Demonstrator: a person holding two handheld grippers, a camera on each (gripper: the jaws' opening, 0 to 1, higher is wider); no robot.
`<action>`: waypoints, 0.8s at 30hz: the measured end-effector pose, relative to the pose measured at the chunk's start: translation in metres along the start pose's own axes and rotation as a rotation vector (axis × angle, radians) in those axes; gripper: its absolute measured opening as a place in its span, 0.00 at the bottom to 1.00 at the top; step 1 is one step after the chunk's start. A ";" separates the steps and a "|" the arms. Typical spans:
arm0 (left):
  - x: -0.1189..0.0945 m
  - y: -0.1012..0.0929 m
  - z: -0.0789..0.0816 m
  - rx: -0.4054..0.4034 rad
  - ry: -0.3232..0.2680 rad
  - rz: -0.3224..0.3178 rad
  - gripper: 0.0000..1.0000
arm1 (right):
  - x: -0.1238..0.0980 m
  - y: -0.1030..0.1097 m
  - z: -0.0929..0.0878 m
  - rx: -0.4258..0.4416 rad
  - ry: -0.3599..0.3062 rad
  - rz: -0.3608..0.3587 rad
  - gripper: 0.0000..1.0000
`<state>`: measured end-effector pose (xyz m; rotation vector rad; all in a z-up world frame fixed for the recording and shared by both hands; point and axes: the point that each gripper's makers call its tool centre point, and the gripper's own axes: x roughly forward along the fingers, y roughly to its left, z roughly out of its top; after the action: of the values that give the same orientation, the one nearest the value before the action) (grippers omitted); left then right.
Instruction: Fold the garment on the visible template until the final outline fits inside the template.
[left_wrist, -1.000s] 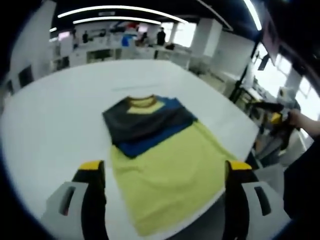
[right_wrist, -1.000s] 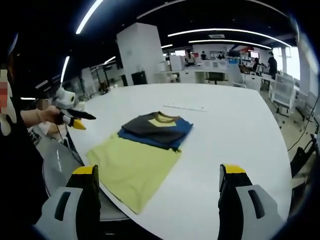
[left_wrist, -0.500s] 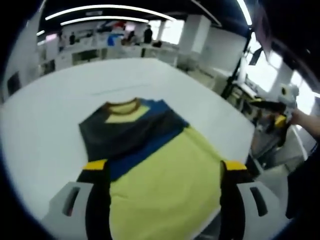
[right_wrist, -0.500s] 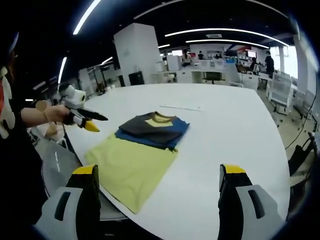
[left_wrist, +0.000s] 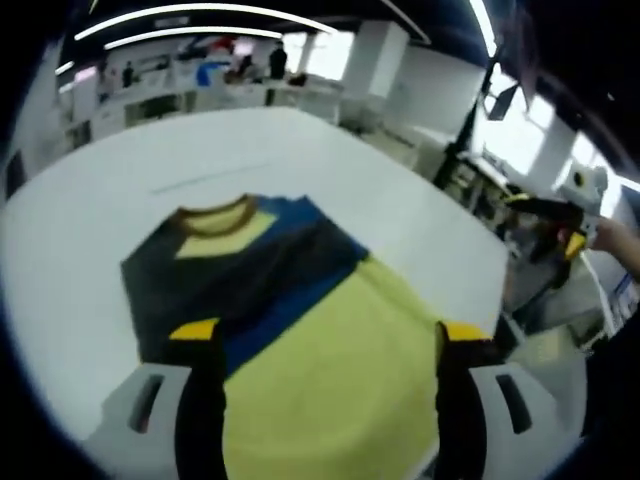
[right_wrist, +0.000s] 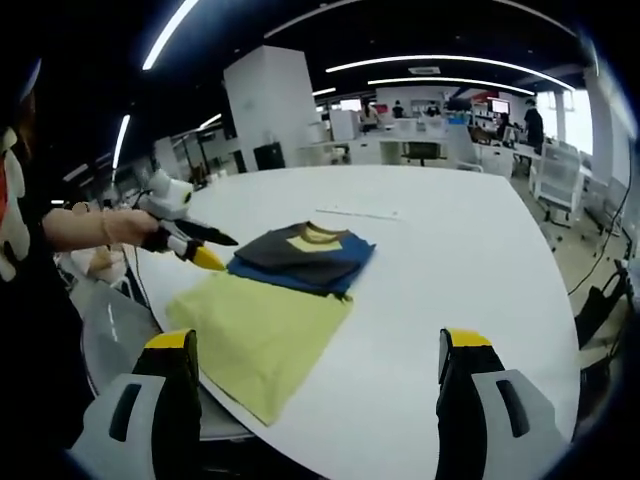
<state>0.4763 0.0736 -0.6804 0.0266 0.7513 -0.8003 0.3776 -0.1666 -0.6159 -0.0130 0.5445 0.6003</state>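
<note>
Yellow knit garment with dark grey, blue and brown-collared upper panel (right_wrist: 275, 300) lies flat on the large white round worktop (right_wrist: 450, 260), at its near-left edge; upper part already folded over in a dark stack, yellow lower body spread toward the near rim. Thin line marked on the worktop (right_wrist: 362, 214) just beyond the collar, possibly the template edge; cannot tell its full outline.

Left tool (left_wrist: 325, 345) hangs low over the yellow body, both yellow-tipped jaws spread wide, holding nothing. In the right gripper view the left tool (right_wrist: 195, 245) sits just beside the garment's left side, near the blue band. Right tool (right_wrist: 315, 350) is well back from the cloth, jaws wide apart, empty.

Step in hand, by my reading: taking the yellow hem for the next fold. To do it well: pinch 1 layer only at the near corners, 2 tools level, lift low, carry the hem toward the collar, keep the edges square.
</note>
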 end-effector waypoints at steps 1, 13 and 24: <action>0.002 -0.001 0.001 0.003 0.000 -0.004 0.82 | 0.000 -0.001 0.000 0.001 0.000 -0.002 1.00; 0.035 -0.007 0.010 0.023 -0.006 -0.033 0.80 | 0.000 -0.005 -0.006 0.021 -0.003 -0.013 1.00; 0.069 -0.022 0.013 0.047 0.001 -0.068 0.70 | -0.002 -0.012 -0.015 0.039 0.012 -0.027 1.00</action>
<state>0.5015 0.0099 -0.7076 0.0440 0.7370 -0.8828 0.3756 -0.1800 -0.6295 0.0132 0.5664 0.5635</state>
